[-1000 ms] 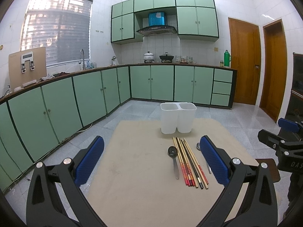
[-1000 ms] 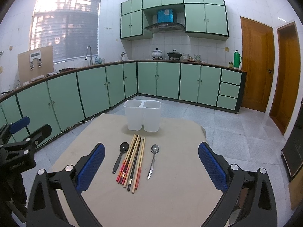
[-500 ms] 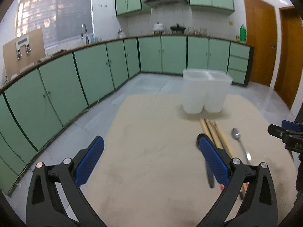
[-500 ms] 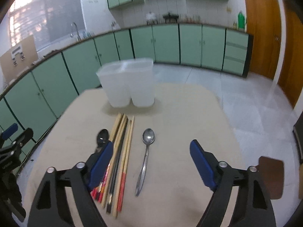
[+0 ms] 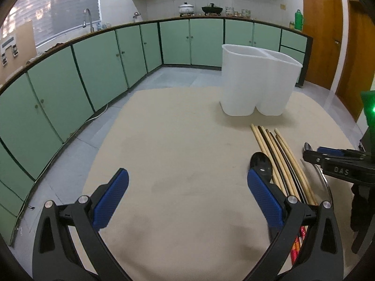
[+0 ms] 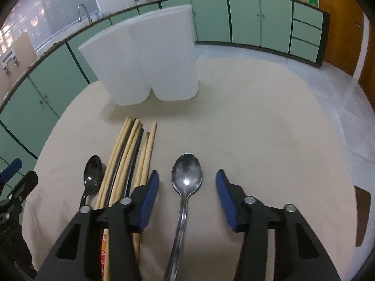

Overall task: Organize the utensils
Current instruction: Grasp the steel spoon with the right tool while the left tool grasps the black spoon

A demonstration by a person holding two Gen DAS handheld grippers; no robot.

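A white two-compartment holder (image 5: 257, 82) (image 6: 145, 58) stands at the far side of the beige table. In front of it lie several chopsticks (image 6: 131, 154) (image 5: 281, 159) in a bundle, a black spoon (image 6: 92, 175) (image 5: 261, 164) on their left and a silver spoon (image 6: 186, 180) on their right. My right gripper (image 6: 187, 194) is open low over the table, its fingers on either side of the silver spoon's neck. My left gripper (image 5: 187, 199) is open and empty, its right finger (image 5: 264, 199) just beside the black spoon.
The beige table (image 5: 182, 164) is ringed by green kitchen cabinets (image 5: 93, 70) and tiled floor. A brown stool (image 6: 362, 213) shows past the table's right edge. The right gripper's body (image 5: 339, 166) reaches in from the right in the left wrist view.
Both grippers have moved down and forward toward the utensils. The right gripper now straddles the silver spoon and its fingers have narrowed. The left gripper has come up beside the black spoon.
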